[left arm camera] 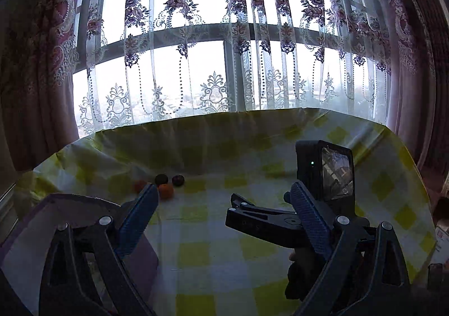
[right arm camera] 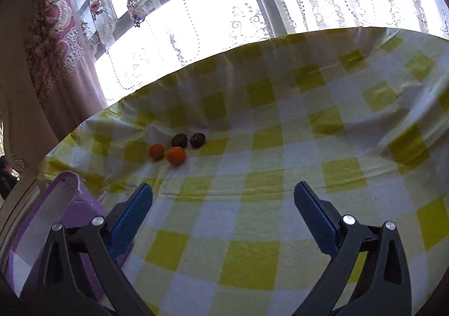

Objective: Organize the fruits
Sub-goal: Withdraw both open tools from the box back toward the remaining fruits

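Lace curtains point(right arm camera: 174, 18) with purple flower embroidery hang over a bright window behind a desk point(right arm camera: 280, 147) draped in a yellow-and-white checked cloth.

Right wrist view, left to right: a purple box point(right arm camera: 70, 203) with a white inner wall sits at 8 o'clock, partly behind the tool's left finger. Four small fruits cluster at 10 o'clock, near the desk's far left edge: an orange tangerine point(right arm camera: 157, 151), a second tangerine point(right arm camera: 176, 155) just beside it, and behind them two dark round fruits point(right arm camera: 179, 140) and point(right arm camera: 197, 140), kind unclear. The right tool point(right arm camera: 223, 195) hangs over bare cloth, blue pads spread wide, nothing between them, well short of the fruits.

Left wrist view: the left tool point(left arm camera: 223, 195) is also spread wide and empty. Its left finger point(left arm camera: 140, 217) covers part of the fruit cluster at 10 o'clock. At 3 o'clock, the other tool's black body and its camera block point(left arm camera: 325, 170) sit just behind the right finger.
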